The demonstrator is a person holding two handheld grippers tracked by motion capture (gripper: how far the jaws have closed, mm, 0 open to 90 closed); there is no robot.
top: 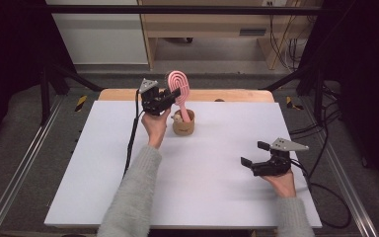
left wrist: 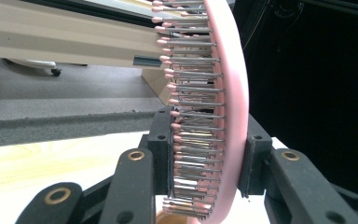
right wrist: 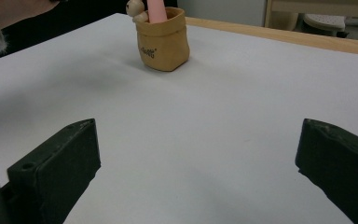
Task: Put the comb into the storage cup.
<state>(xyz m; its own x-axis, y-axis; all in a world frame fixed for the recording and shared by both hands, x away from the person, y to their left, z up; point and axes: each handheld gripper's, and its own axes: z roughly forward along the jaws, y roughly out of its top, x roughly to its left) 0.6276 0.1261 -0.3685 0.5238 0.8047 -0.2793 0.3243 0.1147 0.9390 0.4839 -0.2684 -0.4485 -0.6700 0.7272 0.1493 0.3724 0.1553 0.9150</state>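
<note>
left hand-held gripper [top: 173, 94] clamped on pink hairbrush [top: 179, 86] head, handle in tan pouch [top: 183, 123] on tabletop [top: 202, 163]. brush prob light, stiff; pins slippery. right hand-held gripper [top: 254, 154] jaws apart, idle.

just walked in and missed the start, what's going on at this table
A person works at a white table with a handheld gripper in each hand. The left gripper is shut on the head of a pink hairbrush, which stands upright with its handle down in a small tan pouch near the table's far edge. A small wooden beaded item also sits in the pouch. The right gripper is open and holds nothing, low over the table's near right part.
</note>
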